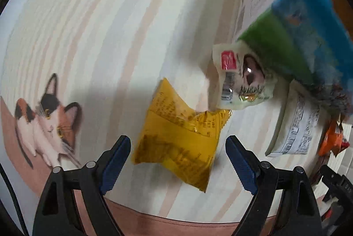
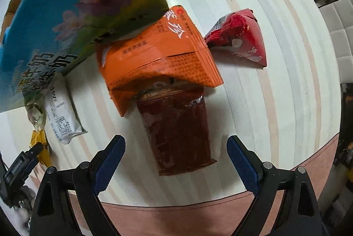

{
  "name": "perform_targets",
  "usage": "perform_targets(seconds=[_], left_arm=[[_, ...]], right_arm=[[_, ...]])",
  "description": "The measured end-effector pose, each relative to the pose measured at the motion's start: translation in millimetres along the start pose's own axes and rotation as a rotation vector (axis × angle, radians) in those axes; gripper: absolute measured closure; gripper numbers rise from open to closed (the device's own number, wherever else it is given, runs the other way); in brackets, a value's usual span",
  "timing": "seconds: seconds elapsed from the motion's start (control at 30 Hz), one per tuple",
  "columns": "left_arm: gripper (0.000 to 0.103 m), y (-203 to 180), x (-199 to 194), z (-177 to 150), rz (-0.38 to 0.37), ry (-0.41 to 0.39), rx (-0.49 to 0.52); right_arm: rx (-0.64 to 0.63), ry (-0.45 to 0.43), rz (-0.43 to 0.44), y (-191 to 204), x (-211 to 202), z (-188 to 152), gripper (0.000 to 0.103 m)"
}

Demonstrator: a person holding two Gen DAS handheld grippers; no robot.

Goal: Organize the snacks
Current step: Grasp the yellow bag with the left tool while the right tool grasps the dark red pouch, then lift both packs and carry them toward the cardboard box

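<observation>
both wrist views close, downward, sharing white packet (image 1: pixel 295 125)

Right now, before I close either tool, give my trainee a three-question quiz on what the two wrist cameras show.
1. True or false: the left tool already grips the yellow packet.
2. Which packet lies between the right tool's fingers: A red, B brown, C white?
3. What partly covers the brown packet's far end?

Key: 1 false, both tools are open. 2 B. 3 The orange packet.
</observation>
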State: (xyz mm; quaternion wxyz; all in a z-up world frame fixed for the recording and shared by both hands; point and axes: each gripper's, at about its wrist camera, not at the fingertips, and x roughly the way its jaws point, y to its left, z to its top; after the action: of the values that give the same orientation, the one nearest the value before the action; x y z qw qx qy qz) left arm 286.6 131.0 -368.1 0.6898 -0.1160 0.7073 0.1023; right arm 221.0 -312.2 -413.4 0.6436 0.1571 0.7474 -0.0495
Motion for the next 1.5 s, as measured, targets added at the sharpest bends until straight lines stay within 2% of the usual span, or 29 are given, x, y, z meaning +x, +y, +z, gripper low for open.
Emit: perform_targets(seconds=[0.17, 0.2, 0.23, 0.33, 0.43, 0.47, 0.5, 0.67, 0.8, 0.93, 1.03, 1.13, 1.3, 1.43, 1.5], left_arm=[[0.016, -8, 11, -2, 0.006, 0.009, 0.034], [0.019, -8, 12, -2, 0.007, 0.005, 0.035], [0.027, -7, 13, 2, 0.005, 0.003, 0.035], [0.033, -2, 12, 2, 0.003, -0.002, 0.02], [0.035, 0, 10, -2, 0.014, -0.017, 0.026], [0.035, 3, 8, -2, 0.013, -0.018, 0.028], [0.035, 3, 9, -6, 0.015, -0.019, 0.03], [0.035, -13, 4, -39, 0.017, -0.019, 0.078], [0.035, -38, 3, -78, 0.017, -0.005, 0.167], [0.035, -58, 3, -113, 0.012, 0.014, 0.24], [0.035, -69, 11, -130, 0.022, 0.026, 0.274], [0.035, -73, 23, -138, 0.032, 0.05, 0.281], [0.034, -76, 23, -139, 0.032, 0.042, 0.279], [0.035, -73, 22, -135, 0.031, 0.04, 0.279], [0.035, -69, 25, -131, 0.027, 0.033, 0.282]], right_arm=[[-0.012, 0.012, -0.018, 3, 8, 1, 0.008], [-0.011, 0.012, -0.021, 4, 11, 0, 0.008], [-0.008, 0.013, -0.026, 4, 12, 0, 0.008], [-0.004, -0.006, -0.052, 3, 16, -4, 0.016], [-0.043, -0.024, -0.109, 7, 16, -10, 0.032], [-0.057, -0.035, -0.115, 8, 14, -13, 0.041], [-0.071, -0.039, -0.124, 11, 13, -16, 0.044], [-0.115, -0.01, -0.103, 16, 17, -36, 0.044], [-0.166, 0.02, -0.098, 24, 23, -67, 0.044], [-0.189, 0.075, -0.058, 26, 30, -100, 0.044], [-0.202, 0.092, -0.047, 26, 33, -114, 0.044], [-0.212, 0.095, -0.051, 26, 35, -126, 0.044], [-0.205, 0.106, -0.046, 32, 44, -129, 0.039], [-0.211, 0.114, -0.048, 35, 38, -102, 0.036], [-0.227, 0.11, -0.056, 45, 45, -101, 0.033]])
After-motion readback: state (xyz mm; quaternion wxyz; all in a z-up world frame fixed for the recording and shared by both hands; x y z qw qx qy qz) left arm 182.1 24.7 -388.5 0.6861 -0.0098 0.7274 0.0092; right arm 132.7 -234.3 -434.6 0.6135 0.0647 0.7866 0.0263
